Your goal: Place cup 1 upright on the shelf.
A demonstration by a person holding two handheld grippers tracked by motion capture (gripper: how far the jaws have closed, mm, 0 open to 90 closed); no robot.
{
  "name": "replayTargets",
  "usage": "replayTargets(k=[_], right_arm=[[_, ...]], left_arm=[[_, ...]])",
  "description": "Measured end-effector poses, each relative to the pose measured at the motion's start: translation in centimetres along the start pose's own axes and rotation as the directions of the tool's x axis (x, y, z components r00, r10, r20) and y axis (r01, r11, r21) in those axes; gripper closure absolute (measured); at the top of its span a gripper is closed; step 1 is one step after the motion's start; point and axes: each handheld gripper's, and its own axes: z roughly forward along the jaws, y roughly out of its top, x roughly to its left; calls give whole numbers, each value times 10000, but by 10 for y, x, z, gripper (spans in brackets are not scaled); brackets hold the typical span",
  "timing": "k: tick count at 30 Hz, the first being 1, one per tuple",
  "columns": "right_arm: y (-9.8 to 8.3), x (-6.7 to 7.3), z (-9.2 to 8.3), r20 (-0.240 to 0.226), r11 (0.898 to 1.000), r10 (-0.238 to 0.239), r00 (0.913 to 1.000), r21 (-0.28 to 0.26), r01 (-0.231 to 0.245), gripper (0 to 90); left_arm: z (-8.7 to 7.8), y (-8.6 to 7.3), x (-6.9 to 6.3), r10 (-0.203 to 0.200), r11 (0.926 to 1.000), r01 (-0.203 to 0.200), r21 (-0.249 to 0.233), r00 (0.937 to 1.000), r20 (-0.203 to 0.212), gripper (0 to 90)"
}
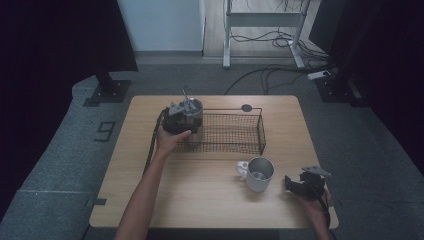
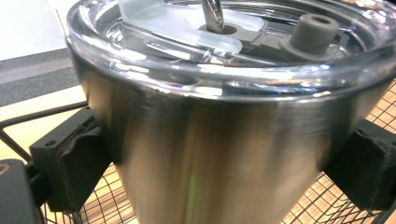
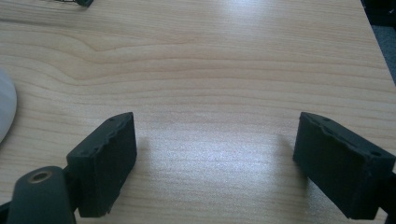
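Note:
A brushed-steel tumbler (image 1: 194,111) with a clear lid (image 2: 187,32) and a metal straw (image 2: 212,14) stands upright at the left end of a black wire basket (image 1: 261,127). My left gripper (image 1: 182,119) is shut on it, its pads (image 2: 74,158) pressing on both sides of the steel wall (image 2: 224,154). Whether the tumbler rests on the basket's mesh (image 2: 327,205) I cannot tell. My right gripper (image 1: 291,184) lies low near the table's front right corner. Its jaws (image 3: 215,158) stand wide open over bare wood, holding nothing.
A white mug (image 1: 259,173) with a steel inside stands on the wooden table (image 1: 200,195) in front of the basket, just left of my right gripper; its edge (image 3: 5,112) shows in the right gripper view. A small dark disc (image 1: 246,107) lies behind the basket.

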Motion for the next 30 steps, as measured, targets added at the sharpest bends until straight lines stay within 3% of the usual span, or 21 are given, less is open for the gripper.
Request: replayTargets(k=[20, 30], right_arm=[[0, 0, 0, 3, 10000, -1, 10000, -1, 1, 131], [0, 0, 0, 3, 10000, 2, 10000, -1, -2, 131]], left_arm=[[10, -12, -4, -6, 9992, 10, 395, 9999, -117, 43], [5, -20, -3, -195, 9996, 196, 214, 9998, -48, 42]])
